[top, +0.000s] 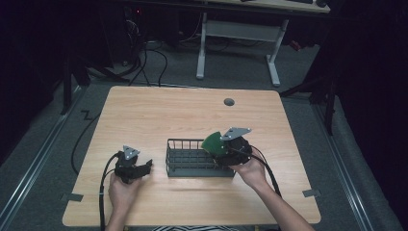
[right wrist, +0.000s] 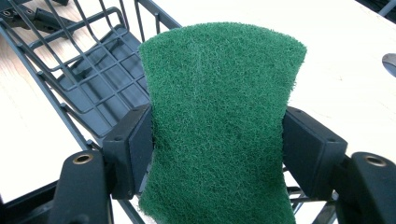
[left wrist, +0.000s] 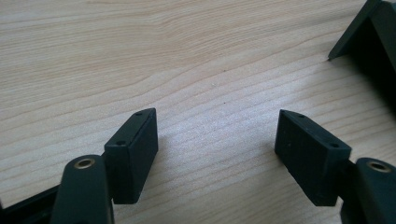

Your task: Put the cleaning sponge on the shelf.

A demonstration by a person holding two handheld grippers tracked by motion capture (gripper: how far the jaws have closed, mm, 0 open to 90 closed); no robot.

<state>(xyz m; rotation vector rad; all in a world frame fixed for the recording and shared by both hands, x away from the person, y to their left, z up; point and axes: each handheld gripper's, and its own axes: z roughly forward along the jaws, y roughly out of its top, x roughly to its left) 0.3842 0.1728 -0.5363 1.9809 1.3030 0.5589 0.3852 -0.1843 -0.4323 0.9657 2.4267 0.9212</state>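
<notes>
Landmark: I take the dark grey wire basket with a solid tray floor, standing near the middle of the pale wooden surface, as my reference.
Right tongs: my right tongs are clamped on a green fibrous scouring pad, one jaw on each long edge at its waist.
Pad position: in the high view the green scouring pad is held above the basket's right end, just over the rim and tilted up, not yet inside.
Left tongs: my left tongs stand wide apart with nothing between them, low over bare wood to the left of the basket; in the high view, left tongs are well apart from the pad.
Handling: I judge the pad light, soft and springy; its edges pinch inward where the jaws press, so it should not slip or break, but it can fold. The waist grip looks sound.
Hard to make out: the pad's lower end is cut off in the right gripper view; I cannot tell whether it touches the wires. The basket floor beneath it is hidden.
</notes>
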